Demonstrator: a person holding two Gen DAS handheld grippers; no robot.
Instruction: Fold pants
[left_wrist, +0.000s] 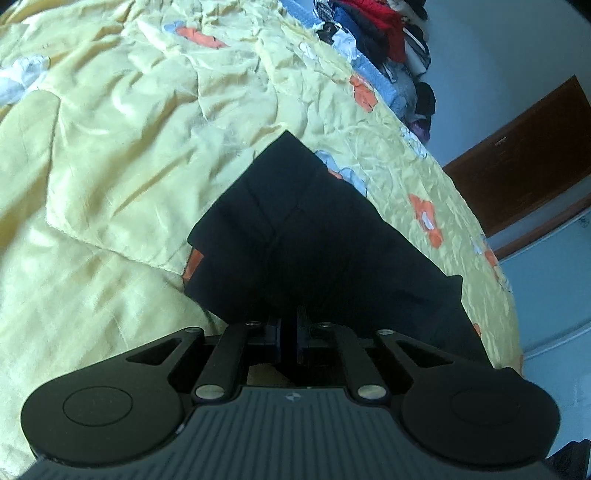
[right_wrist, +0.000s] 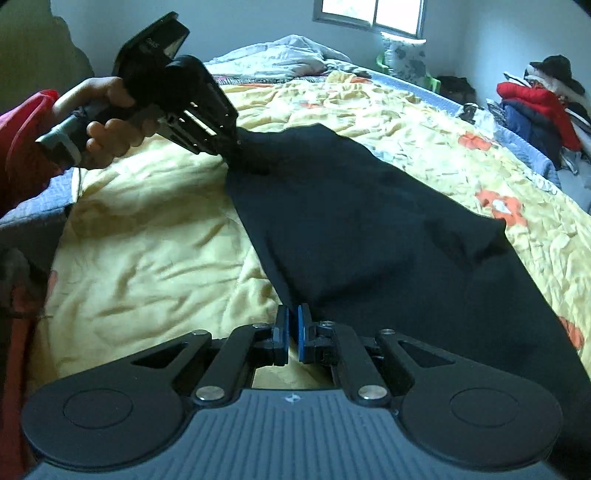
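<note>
A bed (right_wrist: 155, 236) covered by a wrinkled yellow quilt (left_wrist: 110, 155) with orange and blue flower prints fills both views. Dark pants (right_wrist: 351, 229) lie spread across the quilt, running from the near right side toward the middle of the bed. In the left wrist view the fabric lies in overlapping layers with a pointed corner toward the far side. A heap of clothes (right_wrist: 543, 107), red and dark among them, sits beyond the bed's far edge on the right; a window (right_wrist: 373, 14) is set in the back wall and a brown door (left_wrist: 524, 158) shows past the bed's side.

A hand (right_wrist: 107, 125) in a red sleeve (right_wrist: 22, 147) holds the left gripper (right_wrist: 240, 147) tilted down at the far end of the pants; its fingers stand slightly apart, with the cloth at their tips and no clear clamp visible. The right gripper (right_wrist: 291, 332) sits at the near edge of the pants, its blue-padded fingers (right_wrist: 303, 332) drawn together on that edge of the cloth.
</note>
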